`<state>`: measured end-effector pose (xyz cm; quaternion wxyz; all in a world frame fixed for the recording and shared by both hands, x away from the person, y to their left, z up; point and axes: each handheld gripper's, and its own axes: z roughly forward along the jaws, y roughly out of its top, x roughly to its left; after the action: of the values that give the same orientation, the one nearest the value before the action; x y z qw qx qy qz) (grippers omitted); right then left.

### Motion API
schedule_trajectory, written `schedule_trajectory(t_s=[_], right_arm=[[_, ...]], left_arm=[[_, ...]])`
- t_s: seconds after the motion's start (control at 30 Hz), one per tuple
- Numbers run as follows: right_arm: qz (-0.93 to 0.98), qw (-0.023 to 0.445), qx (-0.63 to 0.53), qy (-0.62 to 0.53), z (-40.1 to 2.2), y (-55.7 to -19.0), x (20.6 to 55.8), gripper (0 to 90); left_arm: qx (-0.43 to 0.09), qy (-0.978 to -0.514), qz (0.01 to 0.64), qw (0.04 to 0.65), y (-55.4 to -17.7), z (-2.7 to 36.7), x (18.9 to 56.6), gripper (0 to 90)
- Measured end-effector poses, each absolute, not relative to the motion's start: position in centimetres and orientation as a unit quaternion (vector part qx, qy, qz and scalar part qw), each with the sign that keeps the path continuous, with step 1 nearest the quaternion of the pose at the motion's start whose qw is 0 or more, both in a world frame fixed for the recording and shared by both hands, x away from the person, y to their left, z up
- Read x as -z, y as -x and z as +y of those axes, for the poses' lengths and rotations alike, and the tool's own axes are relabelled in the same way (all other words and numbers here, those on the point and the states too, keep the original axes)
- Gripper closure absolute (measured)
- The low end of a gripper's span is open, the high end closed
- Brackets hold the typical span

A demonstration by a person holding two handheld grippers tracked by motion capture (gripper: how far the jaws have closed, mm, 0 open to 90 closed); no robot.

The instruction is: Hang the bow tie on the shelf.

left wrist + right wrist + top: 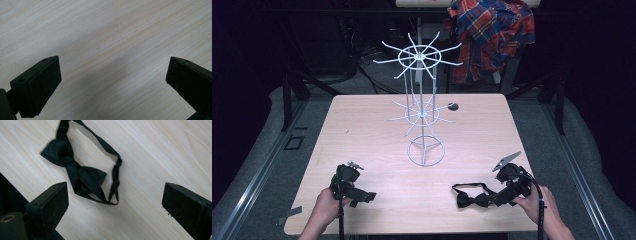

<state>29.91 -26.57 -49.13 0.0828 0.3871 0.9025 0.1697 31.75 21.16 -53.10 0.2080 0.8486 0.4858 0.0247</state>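
Two hand-held black grippers rest low over a pale wood-grain worktop [362, 125], one in each of the person's hands. The right gripper [115, 207] has its fingers [50, 205] spread wide apart, holding nothing. A black fabric bow tie with a thin adjustable strap [77, 172] lies flat on the worktop just ahead of these fingers, nearer the left-hand one in the right gripper view, its strap loop reaching toward the gap between them; it touches neither. In the high view the bow tie [472, 199] sits just beside the right gripper [504, 192], on the side toward the left gripper [362, 196]. The left gripper's fingers [42, 85] also stand wide apart over bare worktop. Beyond both stands a white wire display rack with radiating hooks [422, 100]. No readable writing appears anywhere.
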Motion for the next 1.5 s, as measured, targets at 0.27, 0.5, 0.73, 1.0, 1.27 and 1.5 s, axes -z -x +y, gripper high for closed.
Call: schedule_trajectory(t_s=[0.27,0.5,0.73,1.0,1.27,1.5], right_arm=[[0.911,0.068,-0.184,-0.362,-24.8,-29.8,49.4,8.1],[0.923,0.055,-0.170,-0.342,-22.2,-29.8,50.9,15.9],[0.937,0.048,-0.139,-0.316,-20.5,-29.8,52.7,26.5],[0.944,0.059,-0.126,-0.300,-20.3,-29.5,52.9,48.0],[0.949,0.067,-0.120,-0.283,-19.7,-29.4,53.3,56.5],[0.953,0.073,-0.104,-0.274,-19.5,-29.1,53.7,64.8]], left_arm=[[-0.024,-0.849,0.484,0.210,-31.8,21.2,53.1,0.0],[-0.025,-0.850,0.482,0.209,-31.8,21.2,53.1,0.0],[-0.021,-0.850,0.484,0.208,-31.9,21.1,53.2,0.0],[-0.025,-0.846,0.489,0.212,-31.3,21.2,52.8,0.0],[-0.027,-0.847,0.488,0.209,-31.7,21.2,53.0,0.0],[-0.028,-0.849,0.485,0.209,-31.7,21.1,53.0,0.0]])
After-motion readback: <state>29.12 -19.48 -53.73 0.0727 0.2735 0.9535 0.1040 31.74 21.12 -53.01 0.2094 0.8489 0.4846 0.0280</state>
